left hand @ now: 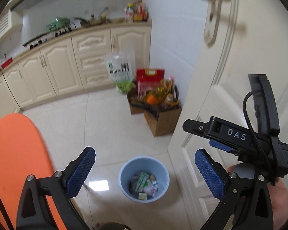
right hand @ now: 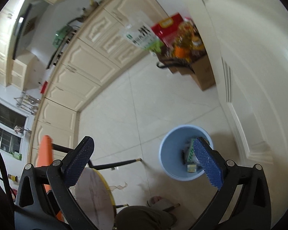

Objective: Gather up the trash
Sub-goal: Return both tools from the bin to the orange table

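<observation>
A light blue bin (left hand: 144,158) stands on the pale tiled floor beside the door. Inside lie a green-and-white carton (left hand: 142,180), a small yellow-green box (left hand: 143,195) and crumpled wrappers. My left gripper (left hand: 145,152) hangs above the bin, open, with nothing between its blue pads (left hand: 80,172). In the right wrist view the bin (right hand: 163,149) sits lower right, partly behind one pad (right hand: 207,163). My right gripper (right hand: 144,141) is open and empty too. Its black housing (left hand: 236,134) shows at the right of the left wrist view, held by a hand (left hand: 278,197).
A cream door (left hand: 230,76) stands right of the bin. Cardboard boxes of groceries (left hand: 159,111) sit in the corner against cream cabinets (left hand: 67,67). An orange chair (left hand: 15,163) is at the left. A round yellow-rimmed table (right hand: 96,195), a knee (right hand: 144,218) and a slipper (right hand: 157,201) are below.
</observation>
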The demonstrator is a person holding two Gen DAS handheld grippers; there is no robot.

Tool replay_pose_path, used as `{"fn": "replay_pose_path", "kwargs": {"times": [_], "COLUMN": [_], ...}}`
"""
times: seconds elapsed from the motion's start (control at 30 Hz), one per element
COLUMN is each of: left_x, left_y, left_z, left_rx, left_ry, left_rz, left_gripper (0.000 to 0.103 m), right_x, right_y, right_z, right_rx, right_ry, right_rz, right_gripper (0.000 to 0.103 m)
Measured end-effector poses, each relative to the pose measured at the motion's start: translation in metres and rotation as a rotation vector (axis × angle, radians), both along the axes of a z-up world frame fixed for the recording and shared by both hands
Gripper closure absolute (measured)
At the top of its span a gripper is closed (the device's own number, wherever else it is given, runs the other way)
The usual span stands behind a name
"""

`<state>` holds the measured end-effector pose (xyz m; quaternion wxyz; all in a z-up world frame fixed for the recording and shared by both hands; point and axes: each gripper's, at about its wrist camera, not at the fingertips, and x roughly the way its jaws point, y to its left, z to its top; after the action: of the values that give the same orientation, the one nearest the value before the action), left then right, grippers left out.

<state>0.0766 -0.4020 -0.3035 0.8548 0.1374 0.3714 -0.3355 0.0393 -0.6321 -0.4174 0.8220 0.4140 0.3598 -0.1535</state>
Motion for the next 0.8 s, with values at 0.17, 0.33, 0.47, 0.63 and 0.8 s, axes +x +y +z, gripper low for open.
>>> {"fn": "replay_pose_path", "kwargs": {"times": [0.17,0.33,0.47,0.63,0.8], "left_x": [-0.036,-0.077,-0.109,-0.156,-0.203], "left_y": [0.067,0.139,0.187,0.243,0.305], "left_z": [0.029,0.047,0.058,0.061,0.057], "left_rx": [-0.061,-0.103,-0.127,-0.142,-0.118], "left_ry": [-0.068,-0.124,-0.170,-0.217,-0.254], "left_rz": [0.044,0.115,0.180,0.288,0.420], "left_gripper": [0.001,0.001,0.001,0.001,0.001], "right_x": [-0.006,-0.002,0.009,0.023,0.042], "right_y": [0.031,0.076,0.126,0.199,0.279], "right_z": [0.050,0.089,0.119,0.145,0.160], "right_rx": [-0.066,-0.118,-0.172,-0.241,-0.335], "right_ry": [-0.069,-0.122,-0.156,-0.182,-0.181], "right_rz": [0.038,0.103,0.185,0.305,0.442], "right_gripper": [0.000,0.000,0.000,0.000,0.000]}}
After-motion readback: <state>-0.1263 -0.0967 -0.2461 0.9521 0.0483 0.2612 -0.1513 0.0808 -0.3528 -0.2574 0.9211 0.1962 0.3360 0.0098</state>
